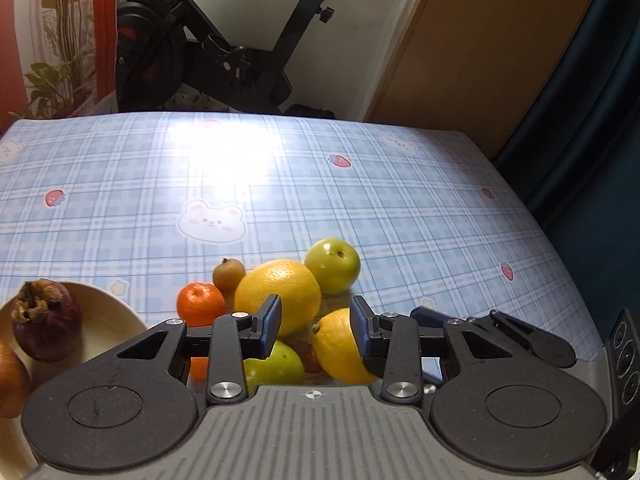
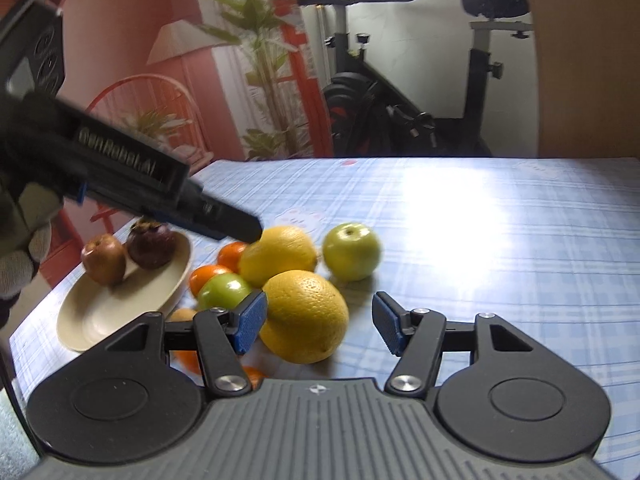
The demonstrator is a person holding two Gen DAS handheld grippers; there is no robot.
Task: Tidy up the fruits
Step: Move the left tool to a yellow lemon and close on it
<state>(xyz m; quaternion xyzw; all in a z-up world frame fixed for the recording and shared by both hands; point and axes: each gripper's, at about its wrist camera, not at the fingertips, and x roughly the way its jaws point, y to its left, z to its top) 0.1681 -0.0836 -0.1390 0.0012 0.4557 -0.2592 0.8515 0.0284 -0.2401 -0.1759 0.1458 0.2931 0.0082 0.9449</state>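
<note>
I am between picks: my left gripper (image 1: 316, 322) hangs over the fruit pile, jaws partly apart with nothing clamped, and my right gripper (image 2: 320, 322) stands wider, a yellow orange (image 2: 306, 316) lying between its pads but apparently not pressed. The plate (image 2: 104, 320) at the table's left already bears a mangosteen (image 2: 152, 242) and a brown fruit (image 2: 103, 258). Next, I judge, I must close on one fruit without nudging the green apple (image 2: 351, 251) rolling. The blue checked tablecloth (image 1: 360, 200) is glossy; an exercise bike (image 1: 208, 48) stands behind.
</note>
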